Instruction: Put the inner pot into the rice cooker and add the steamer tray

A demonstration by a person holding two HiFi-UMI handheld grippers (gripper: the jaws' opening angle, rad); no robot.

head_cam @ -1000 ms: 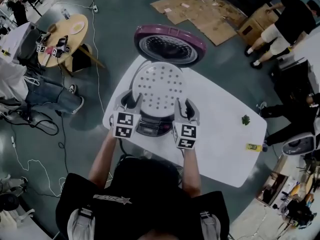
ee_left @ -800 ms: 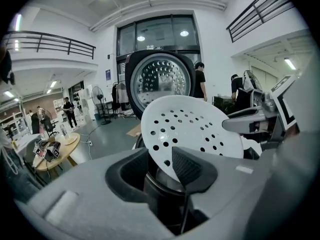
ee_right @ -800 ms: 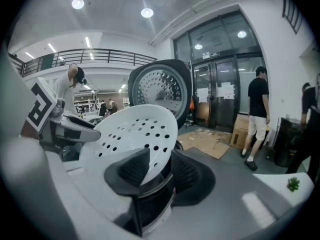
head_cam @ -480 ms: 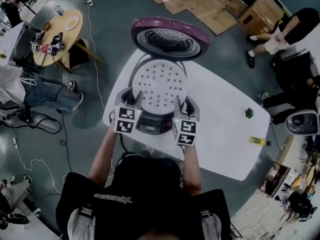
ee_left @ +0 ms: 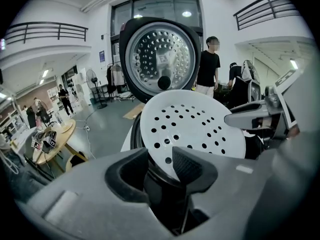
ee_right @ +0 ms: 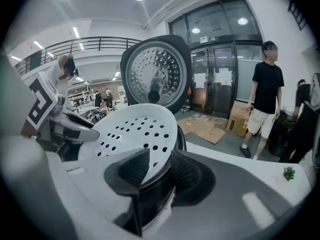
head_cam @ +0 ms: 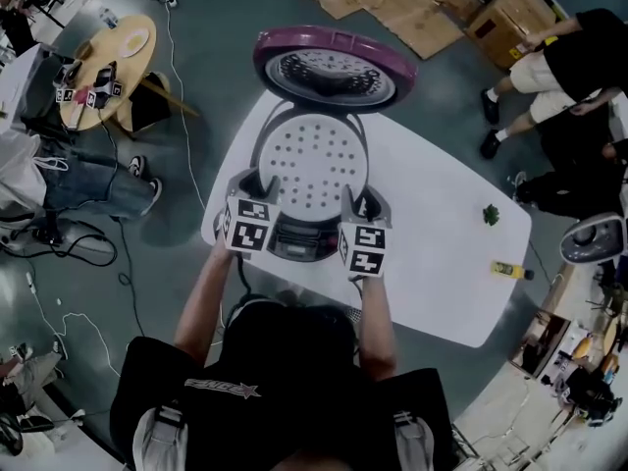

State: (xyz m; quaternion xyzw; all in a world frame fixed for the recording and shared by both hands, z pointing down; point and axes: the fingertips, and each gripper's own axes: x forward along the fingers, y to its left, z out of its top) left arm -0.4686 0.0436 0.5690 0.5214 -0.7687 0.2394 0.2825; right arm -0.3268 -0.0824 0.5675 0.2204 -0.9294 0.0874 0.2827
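The steamer tray (head_cam: 312, 168) is held over the open mouth of the rice cooker (head_cam: 302, 247), which stands on the white table (head_cam: 437, 263) w/ its lid (head_cam: 334, 70) tipped fully back, so nothing is in the way from above. The tray is gripped at two points on its near rim. The left gripper (head_cam: 253, 186) is clamped on the rim at the left, and in the left gripper view the white perforated edge is pinched between its pads (ee_left: 186, 165). The right gripper (head_cam: 365, 204) is likewise closed on the rim at the right, w/ the edge seen between its pads (ee_right: 134, 170). Two grips set apart are prob. used so that the wide, shallow disc is kept from swinging and can be centred on the opening. The far edge looks tilted up a little (fisheye distortion may exaggerate this). A dark rim (ee_left: 135, 134) shows just under the tray. Whether it belongs to the inner pot or to the cooker body cannot be told, as the tray covers the cavity. The pot is judged to be in place already, since it is seen nowhere else on the table. Seating of the tray is not confirmed, and contact w/ the rim cannot be made out.
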